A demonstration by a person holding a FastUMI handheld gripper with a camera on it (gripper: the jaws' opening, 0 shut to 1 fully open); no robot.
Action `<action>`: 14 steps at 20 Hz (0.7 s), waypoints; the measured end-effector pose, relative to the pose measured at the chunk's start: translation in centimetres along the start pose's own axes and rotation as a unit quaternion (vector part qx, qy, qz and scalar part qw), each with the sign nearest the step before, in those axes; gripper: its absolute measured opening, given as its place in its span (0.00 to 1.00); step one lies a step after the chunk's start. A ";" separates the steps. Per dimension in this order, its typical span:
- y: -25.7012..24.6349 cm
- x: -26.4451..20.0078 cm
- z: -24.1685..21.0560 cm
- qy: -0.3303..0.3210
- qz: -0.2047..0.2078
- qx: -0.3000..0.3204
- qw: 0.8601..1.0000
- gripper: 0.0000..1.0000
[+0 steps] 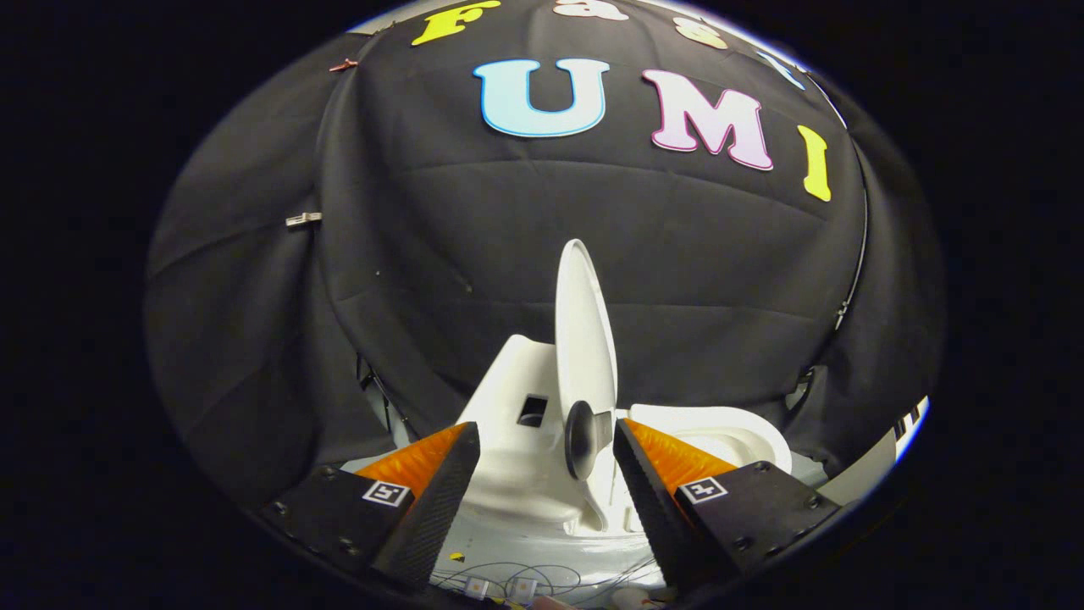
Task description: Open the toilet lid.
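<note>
Nearest to us are the two fingers (pixel 440 474) of the hand-held gripper (pixel 542 483), spread wide with a clear gap between them; they grip nothing, so we call it released. Each finger carries a small square marker on its upper face. Low in the gap, closest to us, a few thin wires (pixel 508 576) loop over a white surface (pixel 550 529), with two small pale square parts (pixel 500 587) lying among them.

Just ahead of the fingers, in the gap, we see the toilet (pixel 517 440), white and glossy. Its lid (pixel 584 339) stands raised, nearly upright, and we look at it almost edge-on, so it shows as a tall narrow oval rising above the fingertips. A dark round bumper or knob (pixel 583 440) sits at the lid's lower end, just beside the inner edge of the right finger; we cannot tell whether it touches that finger. Left of the lid is the toilet's rear body, with a small dark rectangular opening (pixel 533 410) in it. Right of the lid, beyond the right finger, the seat and bowl rim (pixel 720 436) curve away, partly hidden by that finger.

Beyond the toilet hangs the booth's wall (pixel 474 254), black cloth with creases and seams. Far off to the left of the fingers a small pale clip (pixel 303 219) is fixed on the cloth, and a reddish one (pixel 343 64) sits higher up. To the right a thin dark cable (pixel 855 271) runs down the cloth.
</note>
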State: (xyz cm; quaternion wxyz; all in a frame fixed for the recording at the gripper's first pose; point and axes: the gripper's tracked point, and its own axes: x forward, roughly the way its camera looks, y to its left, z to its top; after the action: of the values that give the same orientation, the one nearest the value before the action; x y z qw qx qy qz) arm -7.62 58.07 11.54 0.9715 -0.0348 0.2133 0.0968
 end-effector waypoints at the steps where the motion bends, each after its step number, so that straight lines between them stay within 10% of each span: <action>1: 0.0 -0.5 0.0 0.000 0.005 0.002 1.000 0.99; 14: -3.9 -5.4 4.9 -0.053 0.049 0.012 0.997 1.00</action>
State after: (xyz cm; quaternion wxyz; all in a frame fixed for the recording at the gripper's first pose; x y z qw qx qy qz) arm -9.64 53.88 18.34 0.9759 -0.0074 0.1641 0.1438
